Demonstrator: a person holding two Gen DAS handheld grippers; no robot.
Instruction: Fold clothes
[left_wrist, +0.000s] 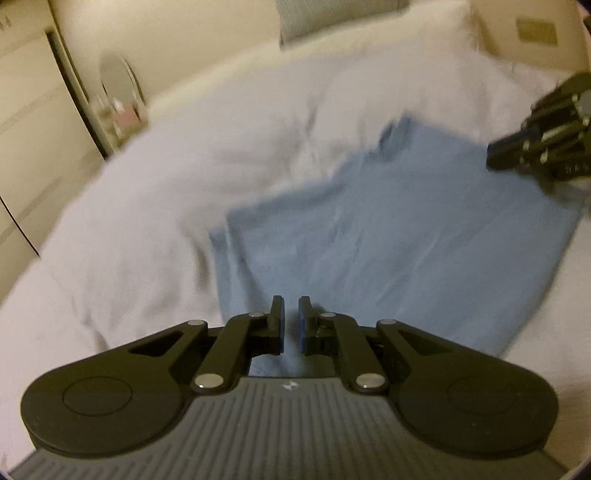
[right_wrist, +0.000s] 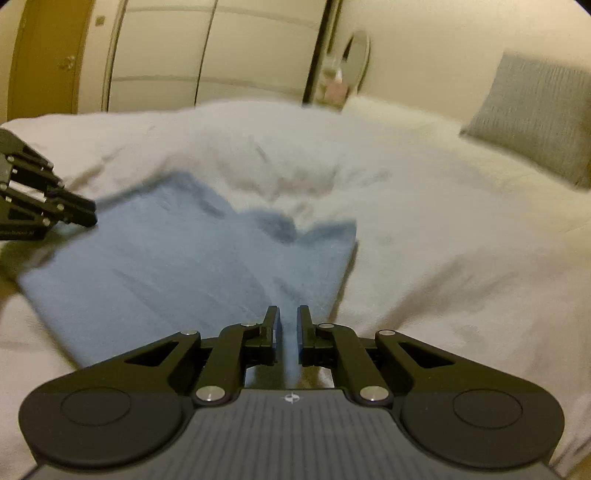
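A light blue garment lies flat on the white bed cover, folded into a rough rectangle with a notch at its far edge. My left gripper hovers over the garment's near edge, its jaws almost together with only a narrow slit and nothing between them. In the right wrist view it comes in from the left at the garment's corner. My right gripper sits over the garment's near right edge, jaws equally close and empty. The left wrist view shows it at the garment's far right side.
The rumpled white cover spreads wide around the garment. A grey pillow lies at the head of the bed. A round mirror with small items stands beyond the bed beside cream wardrobe doors.
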